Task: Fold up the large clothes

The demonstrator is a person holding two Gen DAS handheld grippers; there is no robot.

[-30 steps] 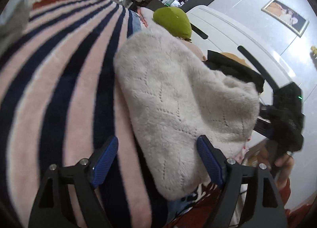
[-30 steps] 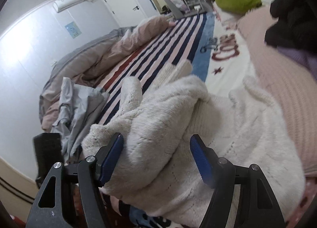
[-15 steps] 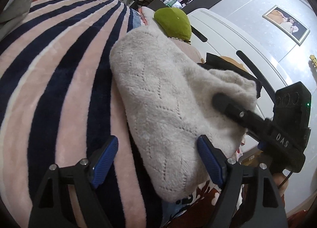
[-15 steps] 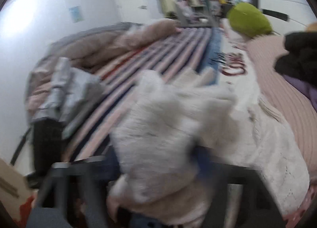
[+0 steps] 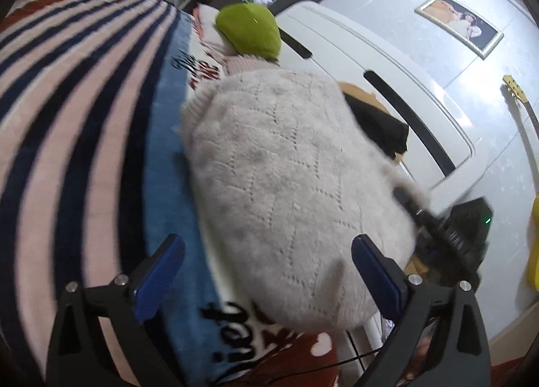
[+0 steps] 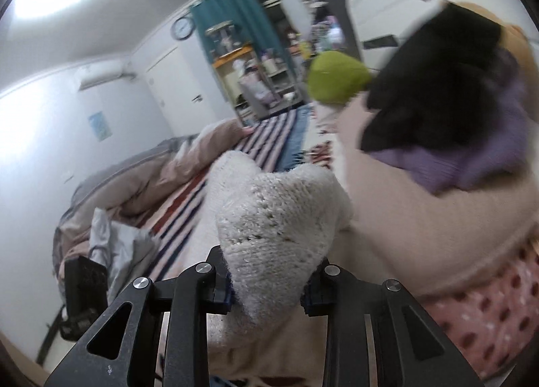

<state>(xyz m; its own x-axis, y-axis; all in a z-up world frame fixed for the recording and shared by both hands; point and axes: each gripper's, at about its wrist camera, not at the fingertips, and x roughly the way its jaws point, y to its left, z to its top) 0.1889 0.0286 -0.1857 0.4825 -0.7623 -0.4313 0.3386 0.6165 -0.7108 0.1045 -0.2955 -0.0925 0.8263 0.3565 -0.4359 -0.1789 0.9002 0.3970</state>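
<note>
A cream knitted sweater (image 5: 279,164) lies bunched on the bed. My left gripper (image 5: 266,252) hovers at its near end; the jaws are opening wide, the blue pads (image 5: 158,272) stand clear of the knit, and the sweater's near edge lies between them without being pressed. In the right wrist view a thick fold of the same sweater (image 6: 273,215) stands up from my right gripper (image 6: 269,286), whose jaws are closing and pinch the fold. That right gripper (image 5: 448,235) also shows in the left wrist view, at the sweater's far right edge.
A navy-and-pink striped blanket (image 5: 67,124) covers the bed, with a blue printed one (image 5: 175,191) beside it. A green cushion (image 5: 249,30), a pink pile (image 6: 404,205) topped with black (image 6: 438,90) and purple clothes (image 6: 471,158), a grey garment (image 6: 114,249) and a white cabinet (image 5: 387,90) surround it.
My right gripper has shut on a fold of the sweater and lifted it toward the pink pile. My left gripper drew back and up, and its jaws spread wider.
</note>
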